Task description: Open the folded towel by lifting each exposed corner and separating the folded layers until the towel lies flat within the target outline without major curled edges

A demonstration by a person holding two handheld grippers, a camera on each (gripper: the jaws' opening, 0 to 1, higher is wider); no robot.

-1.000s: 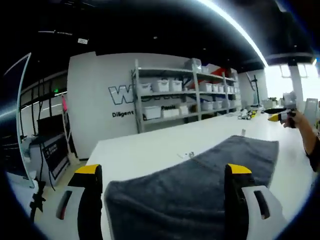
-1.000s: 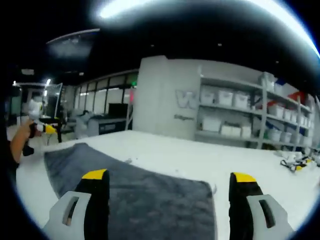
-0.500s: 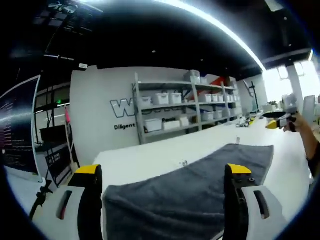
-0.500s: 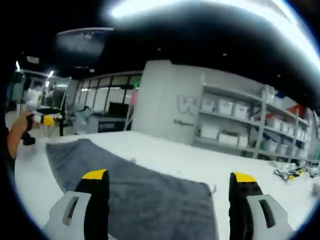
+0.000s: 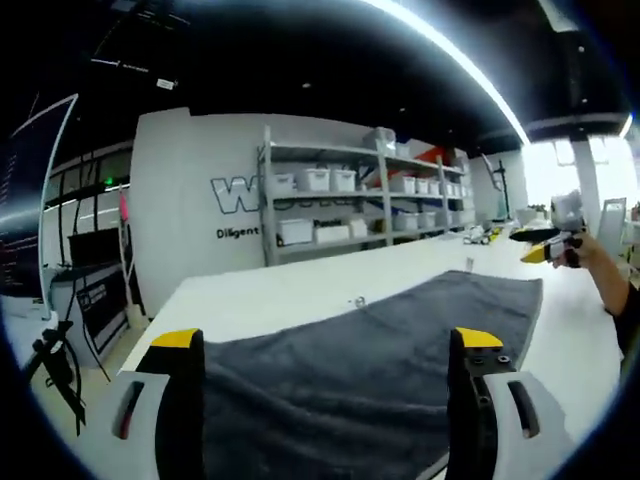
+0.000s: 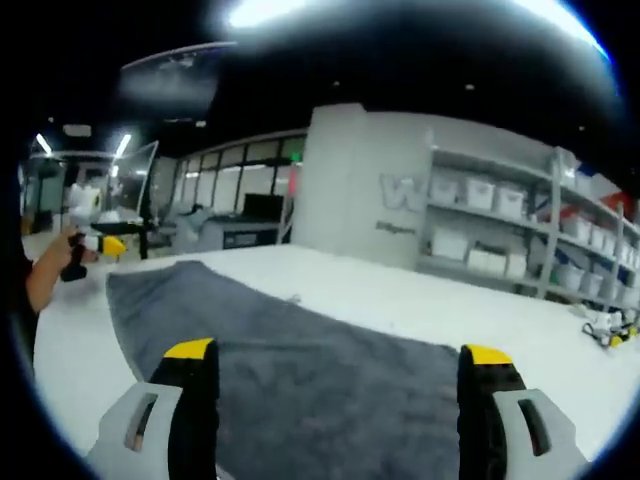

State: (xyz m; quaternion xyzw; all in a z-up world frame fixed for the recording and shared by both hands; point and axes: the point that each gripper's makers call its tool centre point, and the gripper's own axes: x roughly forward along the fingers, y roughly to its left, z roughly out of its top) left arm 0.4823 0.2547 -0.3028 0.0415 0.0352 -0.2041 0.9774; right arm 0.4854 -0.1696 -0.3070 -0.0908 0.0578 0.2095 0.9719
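I held my left gripper [image 5: 325,345] low over the near end of the grey towel [image 5: 380,345], with its two yellow-tipped jaws standing wide apart and nothing between them but the cloth lying beneath. The towel was spread along the white table [image 5: 270,290], running away from me toward my right gripper [image 5: 548,245], which I saw at the far right of the left gripper view, gripped in my hand [image 5: 588,250] above the table's far side. I could not tell from there how its jaws stood.

In the right gripper view the same towel [image 6: 300,350] stretched the other way across the table [image 6: 420,300], and my right gripper [image 6: 338,345] hung over its near end, jaws likewise spread wide and holding nothing. At the far left of that view my left gripper [image 6: 100,243] showed with its yellow tip, held in my other hand [image 6: 55,270] just past the towel's far end.

The cloth lay fairly flat, with a few soft ripples near the jaws. A small tag [image 5: 358,301] sat at the towel's long edge on the table. Behind the table stood a metal shelf [image 5: 340,205] stocked with white bins [image 5: 318,180], set against a white wall with dark lettering [image 5: 232,195].
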